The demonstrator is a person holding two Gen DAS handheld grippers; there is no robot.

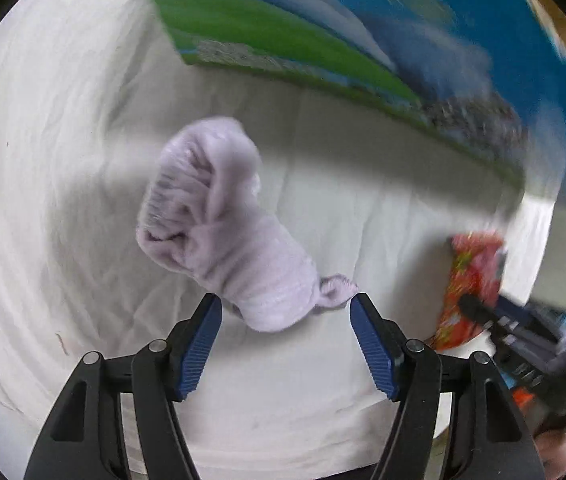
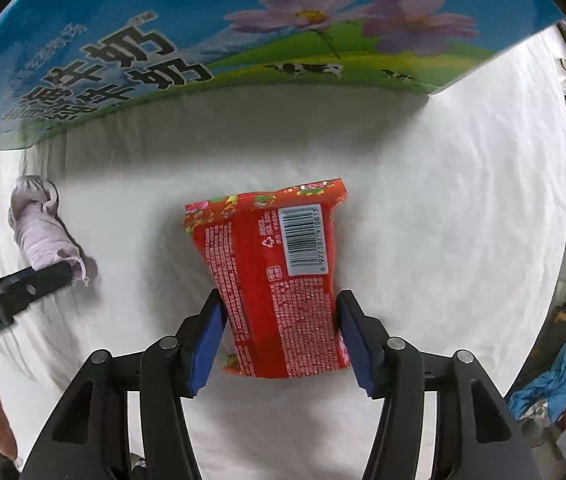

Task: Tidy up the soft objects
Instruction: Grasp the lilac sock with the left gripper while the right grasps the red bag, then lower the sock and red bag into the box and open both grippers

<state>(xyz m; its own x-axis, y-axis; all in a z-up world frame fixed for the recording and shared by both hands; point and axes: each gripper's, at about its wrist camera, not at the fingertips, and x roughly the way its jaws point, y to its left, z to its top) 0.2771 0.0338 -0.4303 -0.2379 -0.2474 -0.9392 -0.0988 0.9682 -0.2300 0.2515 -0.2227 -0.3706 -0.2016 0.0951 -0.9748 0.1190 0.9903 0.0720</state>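
Right gripper (image 2: 279, 332): jaws clamped on the red packet (image 2: 279, 276), both pads touching its sides. Left gripper (image 1: 285, 334): jaws wide, lilac sock (image 1: 219, 228) just ahead on the white cloth surface (image 1: 63, 160). Carton (image 2: 163, 40) beyond.

Home: white-sheeted bed (image 2: 423, 208), milk carton (image 2: 203, 40)

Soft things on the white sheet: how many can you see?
2. A lilac sock lies ahead of the open left gripper; a red packet sits between the right gripper fingers. Others may be hidden.
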